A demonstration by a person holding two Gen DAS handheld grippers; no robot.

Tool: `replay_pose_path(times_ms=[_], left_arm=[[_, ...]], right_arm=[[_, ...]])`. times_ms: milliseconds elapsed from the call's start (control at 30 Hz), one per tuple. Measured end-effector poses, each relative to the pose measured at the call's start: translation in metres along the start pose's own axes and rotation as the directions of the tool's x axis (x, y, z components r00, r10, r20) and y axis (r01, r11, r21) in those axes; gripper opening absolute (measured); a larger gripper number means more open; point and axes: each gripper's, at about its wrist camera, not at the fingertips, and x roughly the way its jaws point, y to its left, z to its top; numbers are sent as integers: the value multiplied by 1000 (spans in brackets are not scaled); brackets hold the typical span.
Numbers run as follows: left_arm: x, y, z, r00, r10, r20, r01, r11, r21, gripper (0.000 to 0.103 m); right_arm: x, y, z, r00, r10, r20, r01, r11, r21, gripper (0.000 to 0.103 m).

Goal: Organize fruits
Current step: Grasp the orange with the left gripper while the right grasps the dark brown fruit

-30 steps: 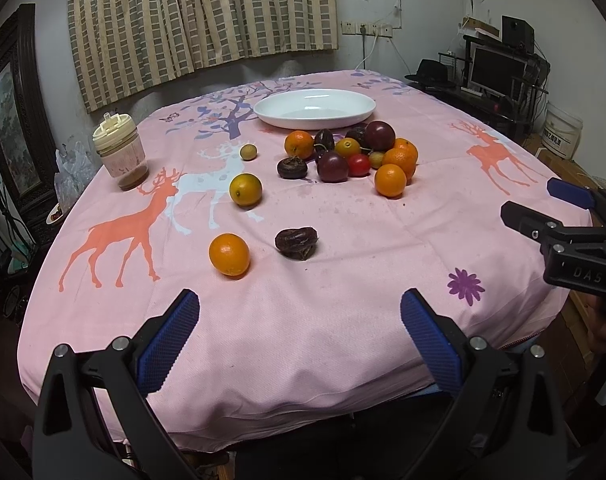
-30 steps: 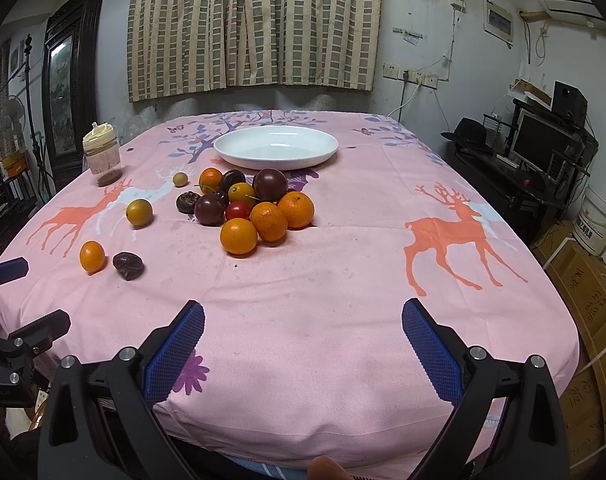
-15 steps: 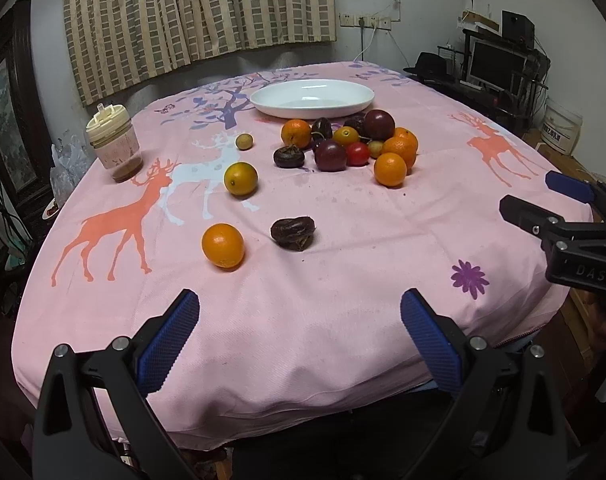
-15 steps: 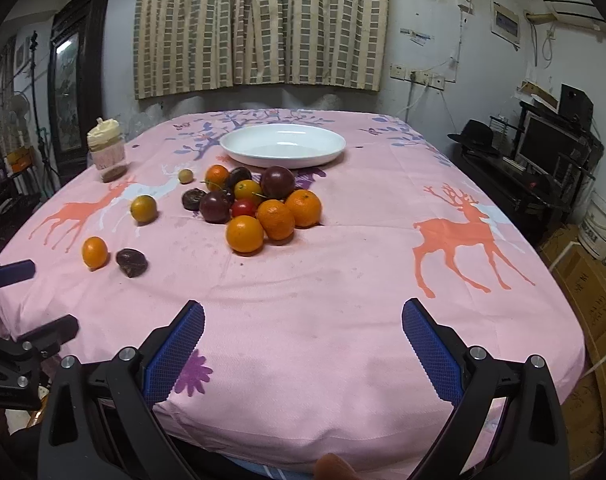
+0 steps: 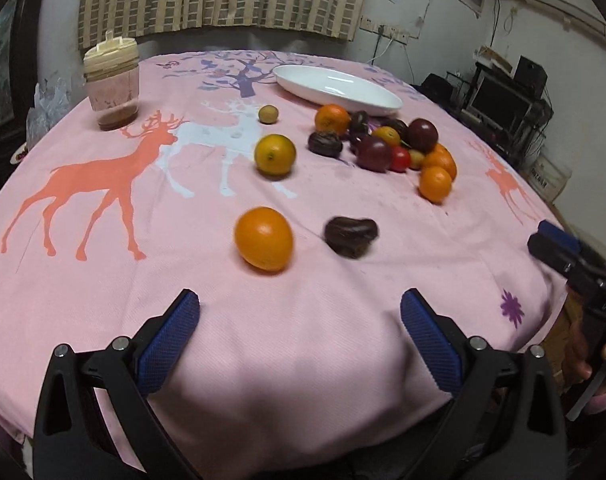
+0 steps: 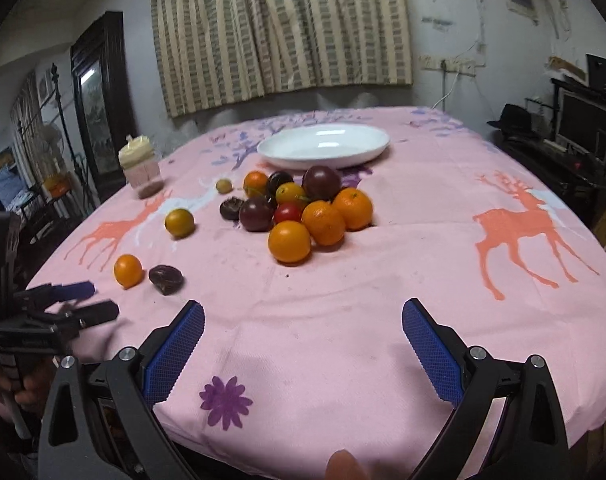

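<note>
Left gripper [image 5: 299, 312] and right gripper [image 6: 303, 320] low over the pink tablecloth [image 5: 303, 340], jaws wide, empty.

Partial letters, perhaps "DAS", on right gripper [image 5: 559, 246] body, upside down
</note>
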Motion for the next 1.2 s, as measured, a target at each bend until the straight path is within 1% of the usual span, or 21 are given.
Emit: replay_pose_path(times_ms=[67,133,233,267,300,333,367,400,433,500,600,633,700,800,833,867,900,933,1100,1167,1200], left_arm=[[3,9,6,1000,-19,4,19,1000,5,98],[4,14,14,1000,-20,10,20,999,34,98],[9,18,24,1000,-25,4,24,997,74,98],[11,19,27,1000,-31,1,31,996,83,98],[12,19,28,999,-39,-3,39,995,93,97],[14,20,30,999,-53,-11,53,993,110,93],[15,20,31,998,-65,-19,67,990,123,89],[16,21,30,996,-78,-30,82,988,134,80],[18,23,31,995,-92,-45,98,985,145,75],[21,26,31,992,-104,-65,113,981,157,71],[26,31,33,990,-113,-87,126,979,161,71],[27,32,33,989,-117,-93,131,978,163,71],[29,34,34,987,-124,-101,140,976,166,71],[33,34,38,985,-127,-113,146,972,182,70],[35,33,38,984,-132,-121,154,970,186,65],[37,33,39,982,-136,-132,160,968,191,63],[39,33,39,981,-137,-140,163,968,194,59],[41,33,39,980,-136,-146,164,967,197,59],[43,29,39,979,-134,-153,166,960,223,59],[43,27,39,980,-125,-153,159,960,233,59],[43,27,39,980,-124,-154,158,959,236,56]], right_arm=[[15,5,8,999,4,-39,-5,1000,-20,93],[31,9,14,998,-2,-65,-1,999,-32,83],[56,10,24,993,11,-117,-11,1000,-5,73],[64,10,28,990,22,-140,-21,1000,8,70],[69,11,31,986,45,-162,-43,999,15,64],[72,14,33,982,72,-175,-71,997,14,58],[73,20,34,977,109,-184,-110,994,5,57],[73,28,35,969,156,-193,-162,987,-17,57],[73,35,35,963,179,-200,-189,981,-33,57],[75,51,35,947,231,-223,-251,965,-70,57],[80,78,31,917,304,-259,-343,931,-122,57],[81,83,30,912,313,-267,-356,925,-132,57],[85,96,30,904,324,-281,-375,914,-153,57],[91,106,30,900,310,-306,-372,912,-172,57],[94,105,31,899,306,-314,-371,913,-171,56],[97,106,32,898,301,-322,-368,914,-172,54],[99,107,32,895,296,-333,-367,914,-172,51],[102,105,31,892,295,-343,-367,915,-169,47],[107,107,29,892,288,-347,-367,911,-188,44],[107,109,28,892,289,-347,-372,906,-202,38],[109,110,28,887,299,-351,-383,902,-201,35]])
